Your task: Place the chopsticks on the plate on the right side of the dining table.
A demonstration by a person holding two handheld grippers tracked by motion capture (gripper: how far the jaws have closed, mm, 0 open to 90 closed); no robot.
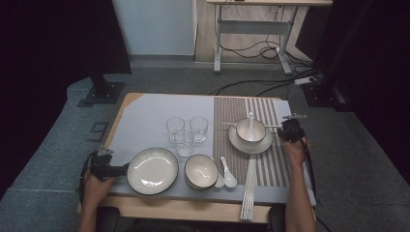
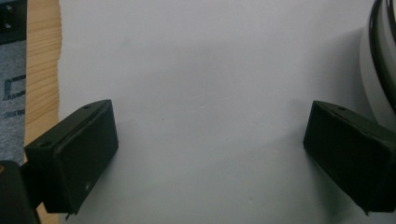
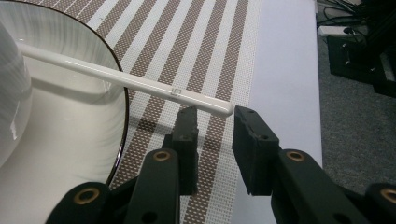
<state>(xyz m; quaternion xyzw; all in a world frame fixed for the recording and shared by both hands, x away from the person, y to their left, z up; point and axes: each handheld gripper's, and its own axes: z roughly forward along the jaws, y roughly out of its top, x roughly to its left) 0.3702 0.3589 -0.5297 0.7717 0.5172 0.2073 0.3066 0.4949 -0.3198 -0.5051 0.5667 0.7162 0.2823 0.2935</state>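
A white chopstick (image 3: 140, 84) lies across the black-rimmed plate (image 3: 70, 140) on the striped placemat (image 3: 196, 46). Its end reaches past the rim to the tips of my right gripper (image 3: 217, 116), whose jaws stand a little apart without pressing on it. On that plate (image 1: 250, 144) sits a bowl (image 1: 250, 130) with a spoon (image 1: 251, 118) in it. From the high view, the right gripper (image 1: 283, 131) is at the plate's right side. My left gripper (image 1: 124, 169) rests wide open over the grey mat (image 2: 210, 70), just left of the large plate (image 1: 153, 170), whose rim (image 2: 373, 70) shows by one jaw.
Three glasses (image 1: 186, 130) stand mid-table. A second bowl (image 1: 200, 171), two spoons (image 1: 228, 176) and a pair of chopsticks (image 1: 250, 186) lie near the front edge. Floor cables and stands surround the table.
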